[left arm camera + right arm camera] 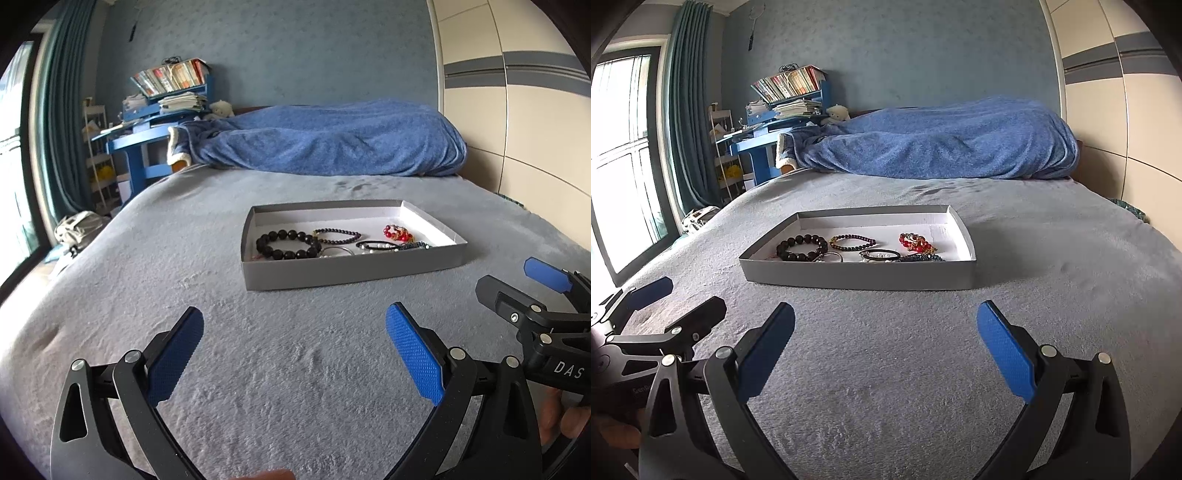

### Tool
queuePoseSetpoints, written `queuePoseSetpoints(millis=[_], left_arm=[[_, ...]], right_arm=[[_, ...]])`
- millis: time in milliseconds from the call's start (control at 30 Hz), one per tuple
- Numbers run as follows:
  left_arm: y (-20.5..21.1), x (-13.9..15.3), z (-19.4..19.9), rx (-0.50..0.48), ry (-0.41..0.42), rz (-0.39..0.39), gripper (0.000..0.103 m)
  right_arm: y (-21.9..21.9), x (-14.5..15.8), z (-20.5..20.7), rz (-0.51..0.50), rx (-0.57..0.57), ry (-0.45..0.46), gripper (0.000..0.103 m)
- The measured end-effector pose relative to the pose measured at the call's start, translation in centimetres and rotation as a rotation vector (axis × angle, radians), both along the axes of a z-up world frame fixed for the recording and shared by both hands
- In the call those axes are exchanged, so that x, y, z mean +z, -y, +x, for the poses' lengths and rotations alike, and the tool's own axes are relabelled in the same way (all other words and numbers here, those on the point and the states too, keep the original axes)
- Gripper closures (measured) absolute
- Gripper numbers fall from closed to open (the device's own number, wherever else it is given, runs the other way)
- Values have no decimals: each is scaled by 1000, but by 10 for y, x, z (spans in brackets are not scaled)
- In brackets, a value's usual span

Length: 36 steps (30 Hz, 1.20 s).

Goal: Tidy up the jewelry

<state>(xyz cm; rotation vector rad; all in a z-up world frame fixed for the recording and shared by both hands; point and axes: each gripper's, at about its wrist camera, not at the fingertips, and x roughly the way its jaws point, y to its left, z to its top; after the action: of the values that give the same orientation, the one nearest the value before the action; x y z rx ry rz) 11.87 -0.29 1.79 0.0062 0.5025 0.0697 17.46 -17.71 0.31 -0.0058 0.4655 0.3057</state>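
Note:
A shallow grey tray (351,271) (857,276) lies on the grey bed cover. In it lie a black bead bracelet (286,244) (801,247), a thin dark bead bracelet (338,235) (852,242), a red bead bracelet (398,233) (916,242), a silver ring-shaped piece (338,252) (831,257), a black cord bracelet (376,245) (880,254) and a blue bead piece (415,245) (923,257). My left gripper (294,349) is open and empty, in front of the tray. My right gripper (885,347) is open and empty, beside it, also short of the tray.
A blue blanket (332,140) (942,140) is heaped at the bed's far end. A blue desk with books (162,110) (783,110) stands at the back left near a curtain and window. A wardrobe (517,110) lines the right side.

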Motion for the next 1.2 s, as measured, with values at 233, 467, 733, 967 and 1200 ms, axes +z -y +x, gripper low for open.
queuePoseSetpoints(millis=[233,467,733,967,1200], left_arm=[[-1,-1,1,0,-3,0,5],[-1,-1,1,0,-3,0,5],[-2,-4,2,-2,-7,-2,5],[-3,-9,3,-10,-16,1,5],[-2,-8,4,-10,-18,4,5]], right_arm=[[0,0,0,0,0,-1,5],[0,-1,0,0,0,-3,5],[0,-2,0,0,0,-5,5],[0,-2,1,1,0,-7,5],[-1,-4,2,2,-1,-10,5]])
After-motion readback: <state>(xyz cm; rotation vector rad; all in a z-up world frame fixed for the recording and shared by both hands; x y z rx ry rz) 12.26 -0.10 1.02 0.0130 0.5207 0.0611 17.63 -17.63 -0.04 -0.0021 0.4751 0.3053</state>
